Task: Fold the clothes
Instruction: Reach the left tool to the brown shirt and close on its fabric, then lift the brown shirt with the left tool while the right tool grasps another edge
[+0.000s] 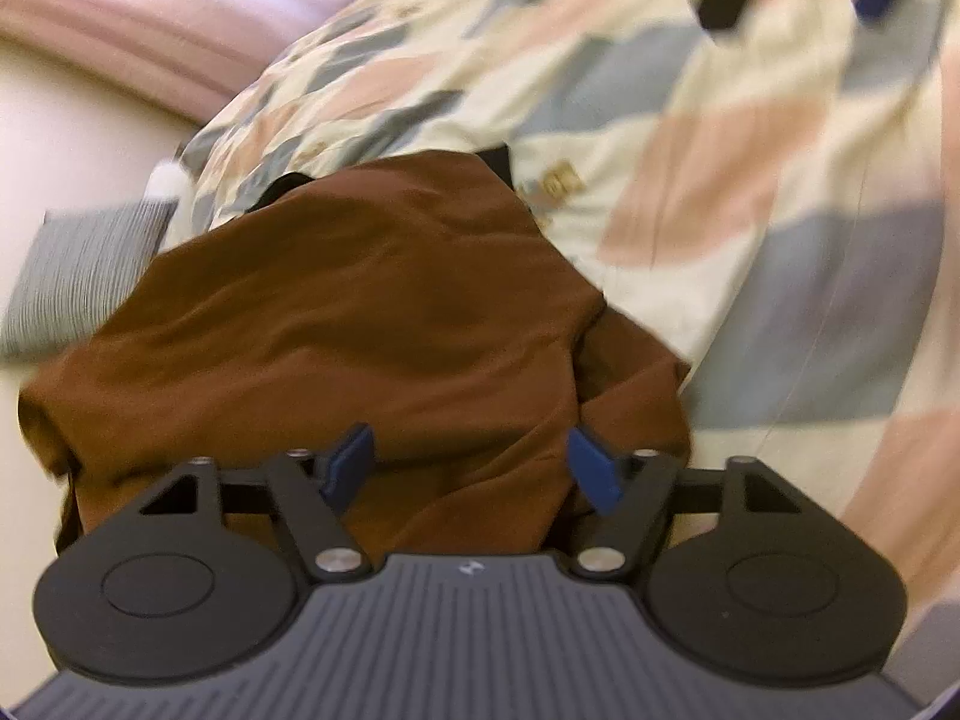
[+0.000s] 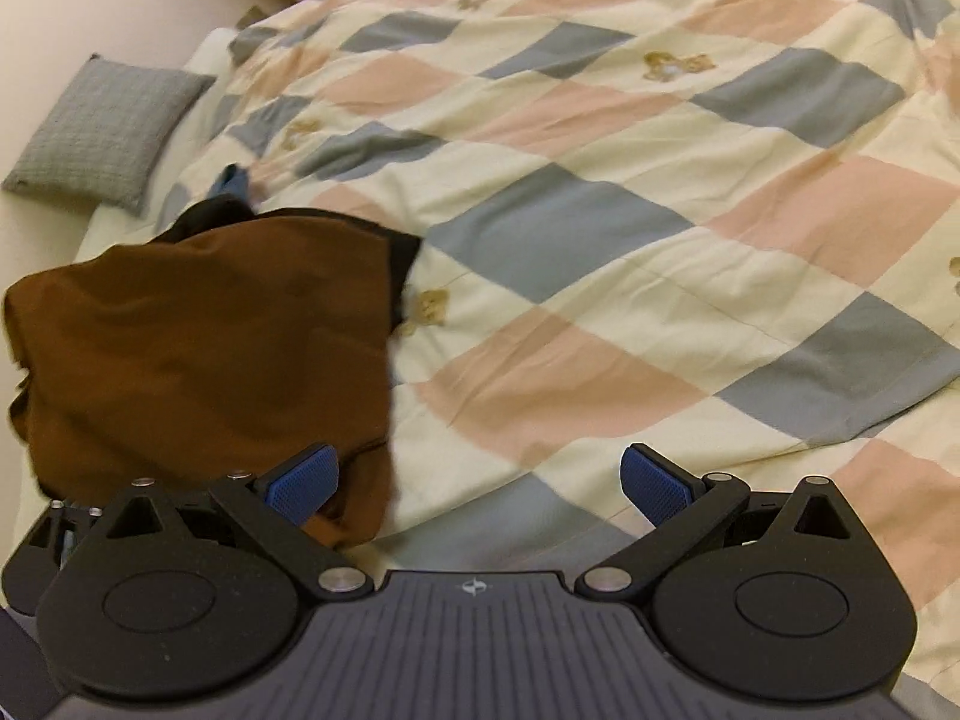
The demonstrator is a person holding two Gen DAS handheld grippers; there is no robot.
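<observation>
The left gripper (image 1: 471, 459) hangs low over the near part of a brown garment (image 1: 360, 324), its two blue pads spread apart with rumpled brown cloth lying in the gap between them; neither pad visibly presses on the fabric, so the jaws read as parted rather than clamped, though the cloth bunches close against the right-hand pad and contact there cannot be ruled out. The right gripper (image 2: 477, 480) is spread wider, its jaws well apart over the checked quilt (image 2: 600, 252), with only the left pad sitting at the near right corner of the garment and nothing caught between the pads. The brown garment lies in a loose, roughly folded heap on the left side of the bed, on the quilt of cream, pink and grey-blue diamonds. Something black shows at the garment's far edge; what it is cannot be made out. A grey cushion (image 2: 108, 132) lies farther left, beyond the garment, near the bed's edge. The left wrist view is smeared with blur, so creases and edges of the cloth are soft, and in its far right corner a dark shape with a blue part is cut off by the frame. The garment's near edge is hidden behind the gripper bodies in both views.
</observation>
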